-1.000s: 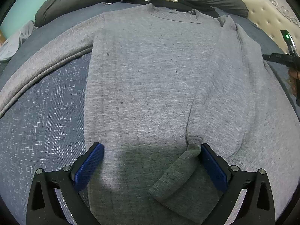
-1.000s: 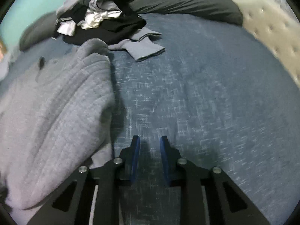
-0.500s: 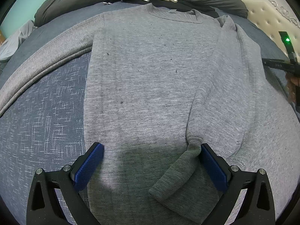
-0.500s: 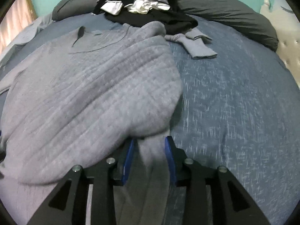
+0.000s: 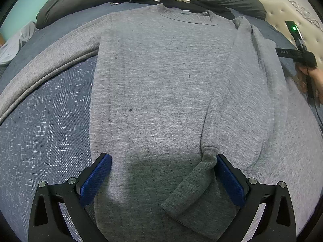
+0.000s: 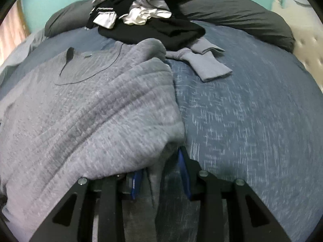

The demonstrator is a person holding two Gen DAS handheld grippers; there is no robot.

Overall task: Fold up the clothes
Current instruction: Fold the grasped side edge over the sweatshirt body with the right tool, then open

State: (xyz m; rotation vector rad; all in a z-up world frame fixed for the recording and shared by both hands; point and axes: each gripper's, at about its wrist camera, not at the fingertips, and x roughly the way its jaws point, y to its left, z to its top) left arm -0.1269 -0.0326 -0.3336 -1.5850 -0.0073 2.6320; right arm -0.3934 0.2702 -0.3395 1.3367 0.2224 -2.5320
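The bed fills most of what I see, its blue patterned cover spread under everything. On it my grey sweater lies flat, collar away from me, one sleeve stretched out to the left and the other folded in over the body so its cuff rests near the hem. Behind the collar sits a heap of clothes — black, white and grey pieces — against a dark pillow, with a grey folded piece just beside the heap.

My left tongs hover over the hem with the jaws spread wide, the folded sleeve's cuff touching the inner face of the right pad, nothing gripped.

My right tongs sit at the sweater's right edge — the jaws are partly apart with a fold of grey fabric between them. The sweater bulges over the left pad, so I cannot tell whether the pads press on the cloth.
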